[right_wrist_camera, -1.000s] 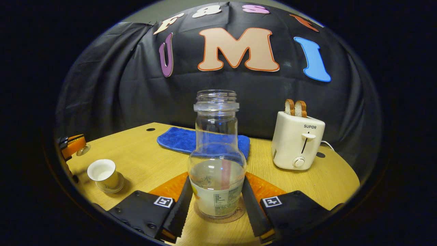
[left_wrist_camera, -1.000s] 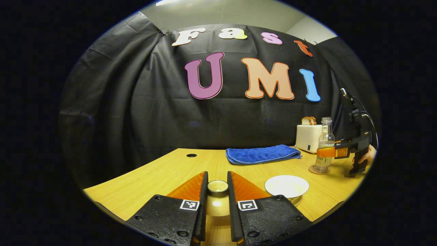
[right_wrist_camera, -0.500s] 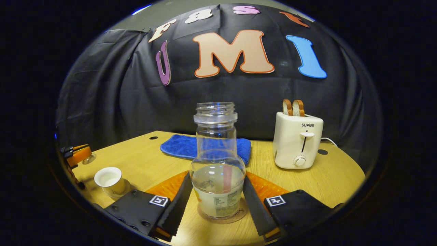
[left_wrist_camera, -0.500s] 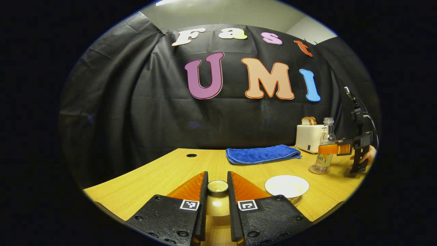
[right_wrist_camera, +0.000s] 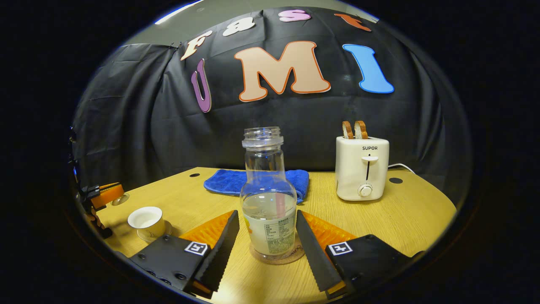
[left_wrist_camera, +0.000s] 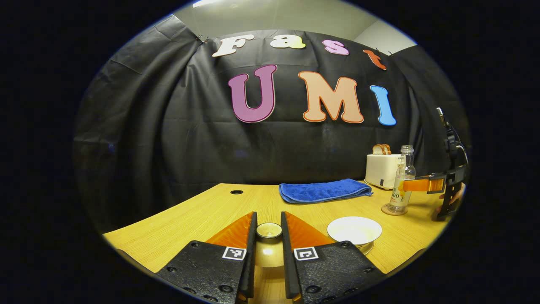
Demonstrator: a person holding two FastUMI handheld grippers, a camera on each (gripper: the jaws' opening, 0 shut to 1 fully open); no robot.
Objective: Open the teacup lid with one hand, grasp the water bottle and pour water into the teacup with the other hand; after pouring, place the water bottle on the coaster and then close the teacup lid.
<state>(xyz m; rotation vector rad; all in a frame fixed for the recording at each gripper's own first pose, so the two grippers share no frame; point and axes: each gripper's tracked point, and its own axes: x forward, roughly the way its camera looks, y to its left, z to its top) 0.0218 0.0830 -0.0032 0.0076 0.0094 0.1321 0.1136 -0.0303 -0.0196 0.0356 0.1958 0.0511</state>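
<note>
Holding lid [left_wrist_camera: 269, 230] in left jaws off cup [left_wrist_camera: 354, 230]; right jaws wide, clear of bottle [right_wrist_camera: 268, 198] on coaster [right_wrist_camera: 276, 257].

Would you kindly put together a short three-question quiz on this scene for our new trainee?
1. True or false: the water bottle stands on the coaster.
2. What does the left claw grip? A) teacup lid B) blue towel C) toaster
3. Fill in: the teacup is ___ (covered/uncovered).

Key: 1 true; 2 A; 3 uncovered. The right claw is open around the bottle.
</note>
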